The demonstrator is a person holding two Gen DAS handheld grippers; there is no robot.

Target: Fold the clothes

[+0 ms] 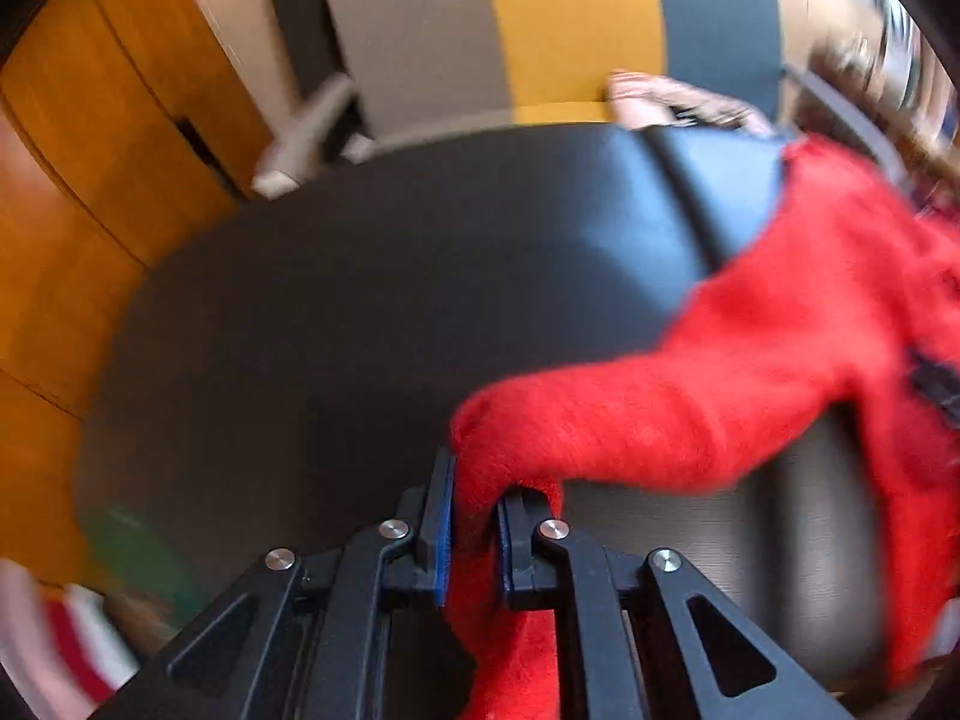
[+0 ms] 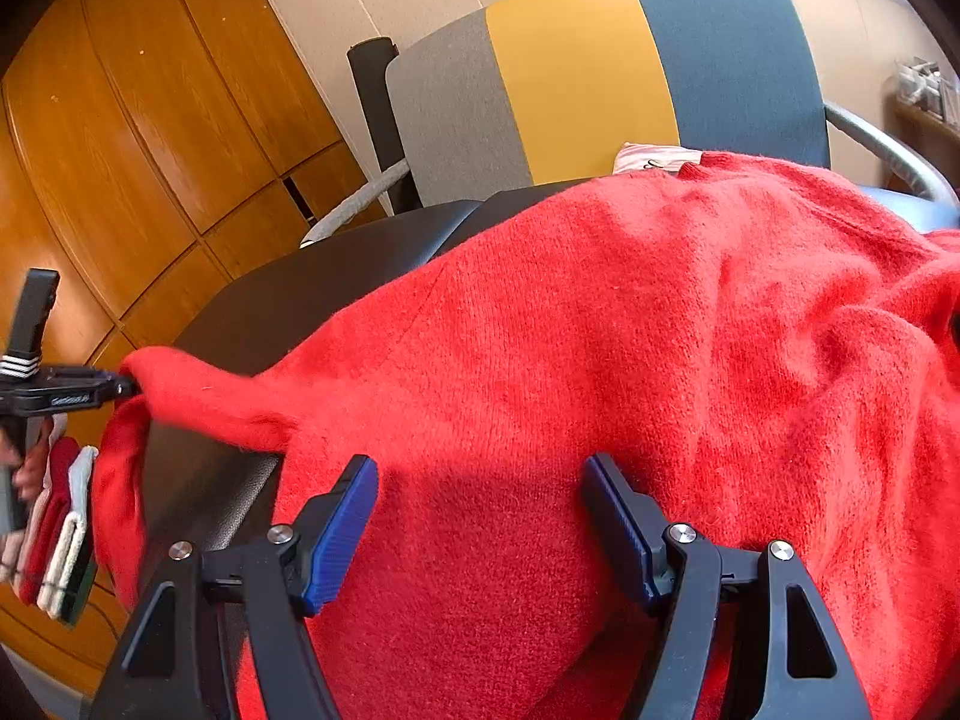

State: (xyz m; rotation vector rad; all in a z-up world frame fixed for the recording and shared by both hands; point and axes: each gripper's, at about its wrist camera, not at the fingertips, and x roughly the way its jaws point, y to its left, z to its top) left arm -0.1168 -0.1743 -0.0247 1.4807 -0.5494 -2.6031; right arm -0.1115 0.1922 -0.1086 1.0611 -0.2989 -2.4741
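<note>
A fuzzy red sweater [image 2: 630, 348] lies spread over a dark table [image 2: 288, 294]. My left gripper [image 1: 474, 516] is shut on the end of the sweater's sleeve [image 1: 600, 414] and holds it out to the left, above the table [image 1: 360, 300]. The left gripper also shows in the right wrist view [image 2: 123, 387] at the far left, pinching the sleeve [image 2: 198, 396]. My right gripper [image 2: 480, 498] is open, its blue-padded fingers [image 2: 345, 522] spread just over the sweater's body near its lower part, holding nothing.
A chair [image 2: 576, 72] with grey, yellow and blue back panels stands behind the table. Wooden cabinet doors [image 2: 120, 150] fill the left. Folded red and white clothes [image 2: 60, 528] hang at the lower left. A pinkish item [image 2: 648, 157] lies behind the sweater.
</note>
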